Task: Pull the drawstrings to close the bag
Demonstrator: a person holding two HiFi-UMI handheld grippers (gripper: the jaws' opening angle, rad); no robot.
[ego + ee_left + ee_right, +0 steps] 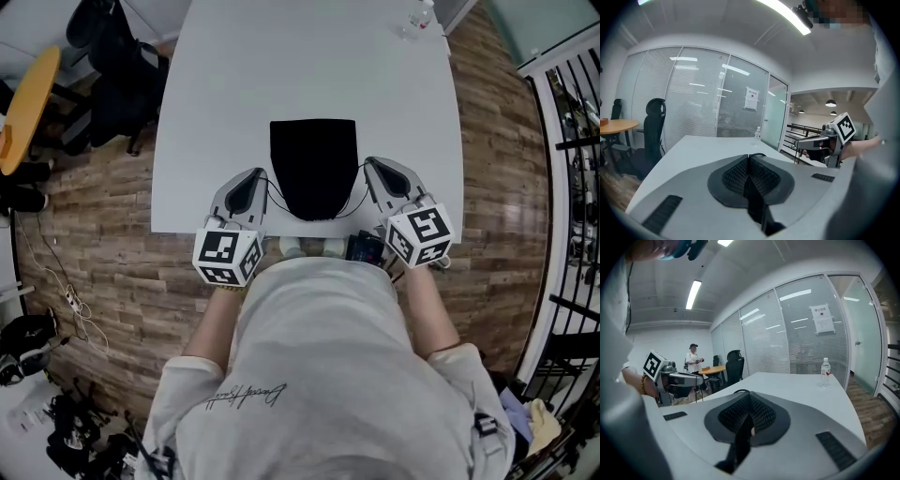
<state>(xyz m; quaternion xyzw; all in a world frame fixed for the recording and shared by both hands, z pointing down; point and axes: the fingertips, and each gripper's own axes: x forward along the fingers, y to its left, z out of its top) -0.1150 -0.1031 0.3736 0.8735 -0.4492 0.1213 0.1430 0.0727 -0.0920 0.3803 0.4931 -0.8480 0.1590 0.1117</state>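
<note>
A black drawstring bag (313, 167) lies flat on the white table (216, 112), its gathered, rounded mouth towards the near edge. A thin black drawstring (277, 200) runs from the mouth out to my left gripper (262, 174), and another drawstring (354, 199) runs out to my right gripper (367, 164). Each gripper sits beside the bag, one on either side. In the left gripper view the left gripper (749, 157) is shut with a loop of cord showing at its tip. In the right gripper view the right gripper (749, 393) is likewise shut on cord.
A water bottle (419, 19) stands at the table's far right corner. A black office chair (112, 66) and an orange round table (28, 103) are off to the left. Black railings (572, 141) run along the right. A person (693, 359) stands in the background.
</note>
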